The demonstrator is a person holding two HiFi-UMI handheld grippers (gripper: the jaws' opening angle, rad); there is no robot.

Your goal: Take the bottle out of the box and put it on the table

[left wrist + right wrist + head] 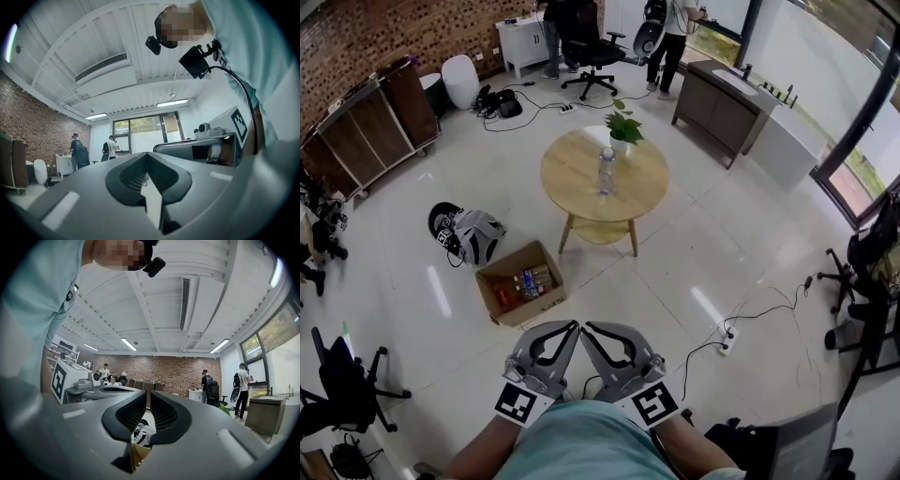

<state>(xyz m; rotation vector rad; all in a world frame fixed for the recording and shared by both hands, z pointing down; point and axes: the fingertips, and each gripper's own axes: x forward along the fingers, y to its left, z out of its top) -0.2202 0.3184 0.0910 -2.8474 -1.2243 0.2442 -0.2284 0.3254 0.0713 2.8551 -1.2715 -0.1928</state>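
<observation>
Clear plastic bottle [606, 171] upright on wooden table [569, 185]

I see a bright, evenly lit room. Long white ceiling strip lights [127, 344] leave glare streaks on the glossy pale tiled floor [441, 291]. Both gripper views bend strongly, with black corners and a soft, blurred foreground.

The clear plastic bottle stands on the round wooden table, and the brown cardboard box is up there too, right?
No. The brown cardboard box sits on the white floor; the clear plastic bottle does stand on the round wooden table, as the head view shows.
</observation>
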